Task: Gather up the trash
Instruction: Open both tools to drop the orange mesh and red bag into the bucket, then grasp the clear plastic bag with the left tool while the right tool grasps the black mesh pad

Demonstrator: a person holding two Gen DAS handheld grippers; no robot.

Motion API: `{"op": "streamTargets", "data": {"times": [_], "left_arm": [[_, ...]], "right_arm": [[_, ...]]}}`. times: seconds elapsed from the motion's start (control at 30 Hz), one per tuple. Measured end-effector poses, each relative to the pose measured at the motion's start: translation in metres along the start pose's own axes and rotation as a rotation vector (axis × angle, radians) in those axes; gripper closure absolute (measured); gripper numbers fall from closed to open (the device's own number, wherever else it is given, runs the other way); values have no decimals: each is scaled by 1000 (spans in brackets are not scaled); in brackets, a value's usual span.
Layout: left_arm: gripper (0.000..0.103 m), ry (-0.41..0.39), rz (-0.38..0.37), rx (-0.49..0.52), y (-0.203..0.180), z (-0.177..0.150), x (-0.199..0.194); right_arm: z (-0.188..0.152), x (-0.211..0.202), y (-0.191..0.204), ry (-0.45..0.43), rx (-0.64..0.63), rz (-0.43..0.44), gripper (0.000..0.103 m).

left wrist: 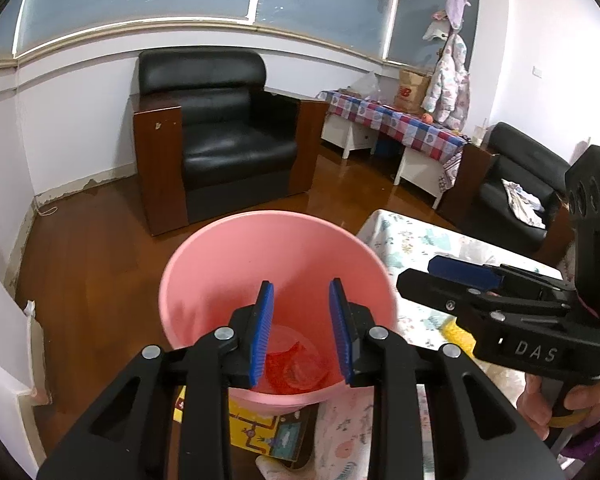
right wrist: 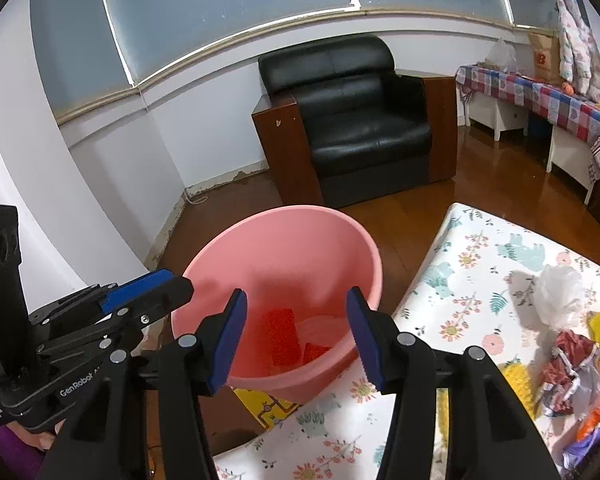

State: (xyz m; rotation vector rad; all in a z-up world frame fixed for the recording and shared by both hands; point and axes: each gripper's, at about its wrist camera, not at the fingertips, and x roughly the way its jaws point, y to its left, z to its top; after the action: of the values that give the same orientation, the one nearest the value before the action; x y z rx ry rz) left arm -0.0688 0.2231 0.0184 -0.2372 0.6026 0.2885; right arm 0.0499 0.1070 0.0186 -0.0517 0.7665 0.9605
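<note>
Grippers spread over the pink bucket

Both grippers hang above the pink bucket (left wrist: 276, 280), which fills the lower centre of each wrist view. The left gripper (left wrist: 301, 334) has its blue pads parted with nothing between them, and the right gripper (right wrist: 296, 338) likewise stands released and empty. No earlier frame is given, so only this spread state can be told. Inside the bucket, red wrappers (right wrist: 288, 330) and a clear plastic piece (left wrist: 300, 368) lie on the bottom. The bucket's right rim sits just beside the edge of the floral-cloth table (right wrist: 480, 280), whose near corner overlaps the bucket's base in the right wrist view. More trash (right wrist: 568, 344) lies at the right edge of that frame on the cloth, well apart from the bucket. Open wooden floor (left wrist: 100, 240) spreads to the left of the bucket and behind it, up to the black armchair (left wrist: 228, 136) at upper centre.
</note>
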Motion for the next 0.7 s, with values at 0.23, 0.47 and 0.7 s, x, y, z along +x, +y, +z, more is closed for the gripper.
{"op": "streamTargets", "data": {"times": [0.23, 0.47, 0.7], "left_arm": [[74, -9, -74, 44, -29, 0, -7], [74, 30, -221, 128, -74, -9, -11], [74, 106, -352, 255, -130, -28, -2]], "right_arm": [[-16, -41, -11, -41, 9, -76, 52], [-59, -106, -58, -73, 76, -229, 52], [-113, -154, -123, -37, 245, -395, 52]]}}
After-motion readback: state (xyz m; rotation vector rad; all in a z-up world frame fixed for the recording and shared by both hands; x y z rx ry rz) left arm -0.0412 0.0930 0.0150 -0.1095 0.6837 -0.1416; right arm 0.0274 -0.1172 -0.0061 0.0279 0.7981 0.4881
